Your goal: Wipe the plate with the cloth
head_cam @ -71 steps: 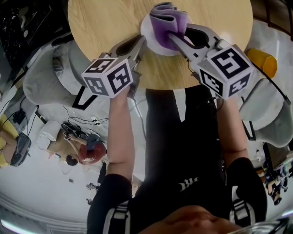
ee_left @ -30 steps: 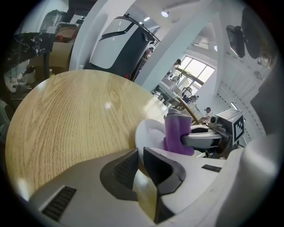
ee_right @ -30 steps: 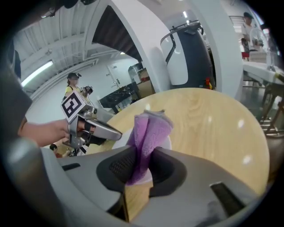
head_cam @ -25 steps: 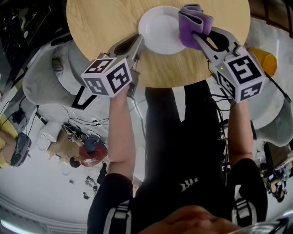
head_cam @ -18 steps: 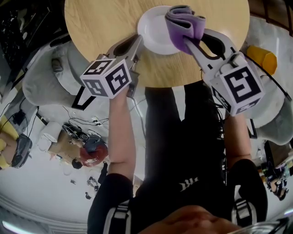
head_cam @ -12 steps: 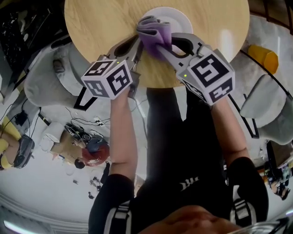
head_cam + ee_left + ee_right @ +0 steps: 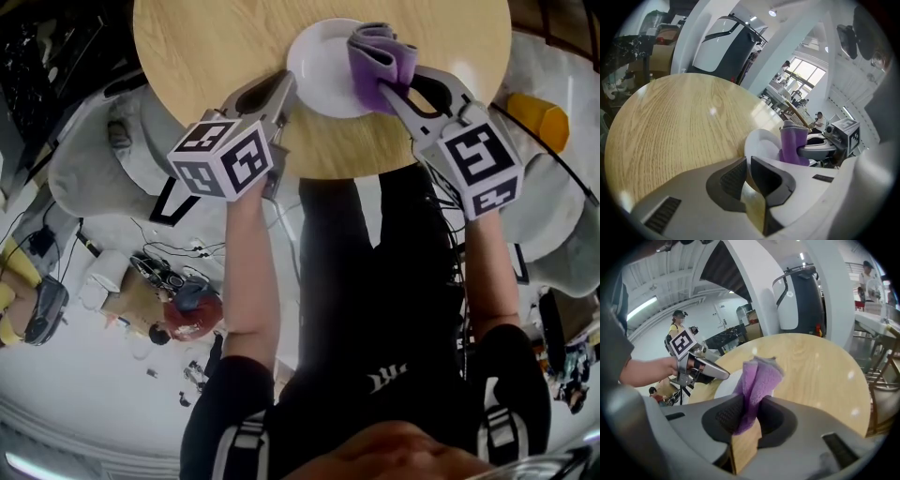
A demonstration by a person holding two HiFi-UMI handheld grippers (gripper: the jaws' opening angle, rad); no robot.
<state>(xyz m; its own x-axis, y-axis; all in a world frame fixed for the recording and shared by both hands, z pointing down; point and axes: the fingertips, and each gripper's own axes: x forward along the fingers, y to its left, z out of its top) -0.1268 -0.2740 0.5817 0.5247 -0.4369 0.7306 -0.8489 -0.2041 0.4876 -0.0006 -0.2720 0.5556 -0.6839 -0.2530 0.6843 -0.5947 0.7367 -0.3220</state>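
One round wooden table (image 7: 206, 56), top of head view. Two grey chairs (image 7: 89, 164) below its edge, one each side. Two grippers. Left gripper (image 7: 289, 84): jaws just been closing, nipped on near-left rim of plate. Right gripper (image 7: 384, 89): clamped on cloth, folds sticking up beyond jaws. One white plate (image 7: 319, 66), flat on table near its front edge. One purple cloth (image 7: 380, 61), over plate's right part, hiding that rim. One yellow object (image 7: 536, 120) off table, right; nature unclear.
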